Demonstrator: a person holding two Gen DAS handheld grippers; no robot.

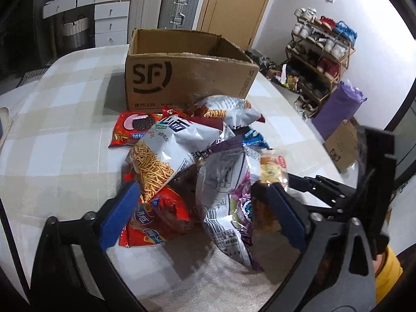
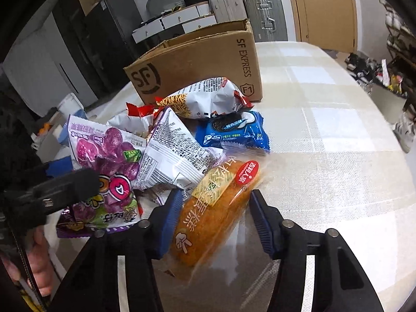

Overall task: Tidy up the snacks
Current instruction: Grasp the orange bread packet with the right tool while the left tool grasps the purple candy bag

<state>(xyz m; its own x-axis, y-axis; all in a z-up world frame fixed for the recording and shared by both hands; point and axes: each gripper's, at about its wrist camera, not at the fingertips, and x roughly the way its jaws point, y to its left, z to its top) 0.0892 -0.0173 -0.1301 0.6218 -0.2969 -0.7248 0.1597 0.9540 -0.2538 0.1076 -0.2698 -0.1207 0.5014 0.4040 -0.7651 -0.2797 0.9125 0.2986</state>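
Observation:
A heap of snack bags lies on the checked table [image 1: 65, 130] in front of an open cardboard box [image 1: 187, 78]. My left gripper [image 1: 202, 215] stands open low over the heap, straddling a red snack bag [image 1: 156, 221] and a white and purple bag [image 1: 226, 197]. A white bag of crispy sticks [image 1: 166, 150] lies just beyond. In the right wrist view my right gripper [image 2: 215, 223] is shut on an orange bread packet [image 2: 213, 208]; the left pad presses its side and the right pad meets the clear wrapper. A purple grape candy bag [image 2: 104, 156] and a blue cookie pack [image 2: 234, 132] lie close by.
The box [image 2: 197, 59] stands behind the heap with its top open. A red cookie pack [image 1: 132, 130] lies at the heap's left. Bare tablecloth [image 2: 325, 130] stretches to the right. A shoe rack [image 1: 319, 52] and suitcases [image 1: 176, 5] stand beyond the table.

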